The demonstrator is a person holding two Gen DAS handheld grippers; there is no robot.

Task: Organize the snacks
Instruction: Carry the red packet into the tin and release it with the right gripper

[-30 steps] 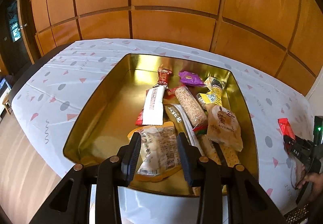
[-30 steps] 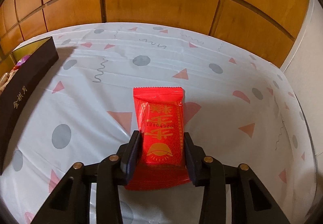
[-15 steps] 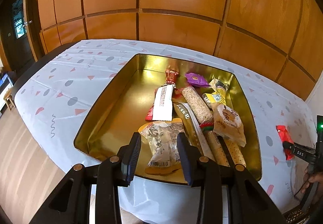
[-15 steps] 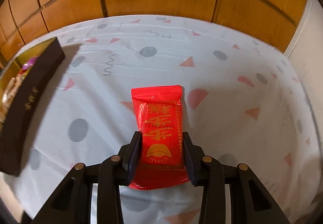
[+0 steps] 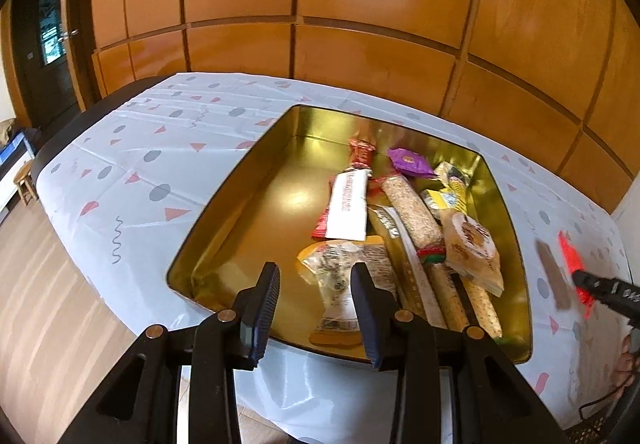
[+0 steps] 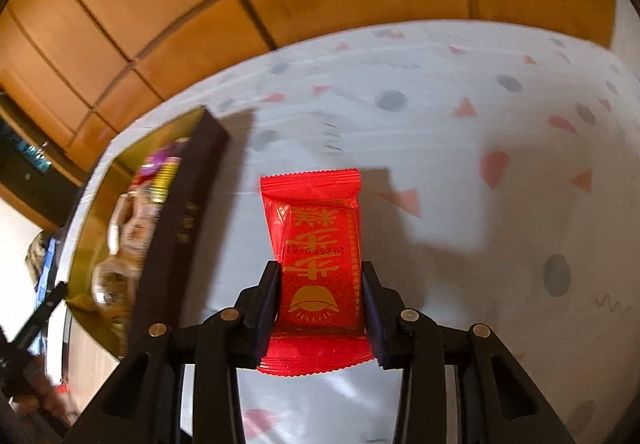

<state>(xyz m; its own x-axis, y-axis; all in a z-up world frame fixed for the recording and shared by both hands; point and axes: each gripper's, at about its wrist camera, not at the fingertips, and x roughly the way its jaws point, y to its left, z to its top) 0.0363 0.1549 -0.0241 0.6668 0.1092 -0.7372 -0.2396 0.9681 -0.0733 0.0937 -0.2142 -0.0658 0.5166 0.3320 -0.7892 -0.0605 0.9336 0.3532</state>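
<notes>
A gold tin box (image 5: pixel 240 211) lies on the patterned tablecloth and holds several wrapped snacks, among them a white bar (image 5: pixel 348 203), a purple pack (image 5: pixel 408 160) and a clear pack (image 5: pixel 344 276). My left gripper (image 5: pixel 314 314) is open and empty above the box's near edge. My right gripper (image 6: pixel 318 308) is shut on a red snack pack (image 6: pixel 318 248) and holds it above the cloth, right of the box's dark outer wall (image 6: pixel 180 228). The red pack also shows in the left wrist view (image 5: pixel 572 264), at the far right.
The table (image 5: pixel 132 163) is covered with a white cloth with grey dots and pink triangles. Wood wall panels (image 5: pixel 360 3) stand close behind it. The table's near edge drops to a wooden floor (image 5: pixel 48 304) on the left.
My left gripper has drawn back and up from the clear pack in the box. My right gripper has lifted the red pack and swung left toward the box.
</notes>
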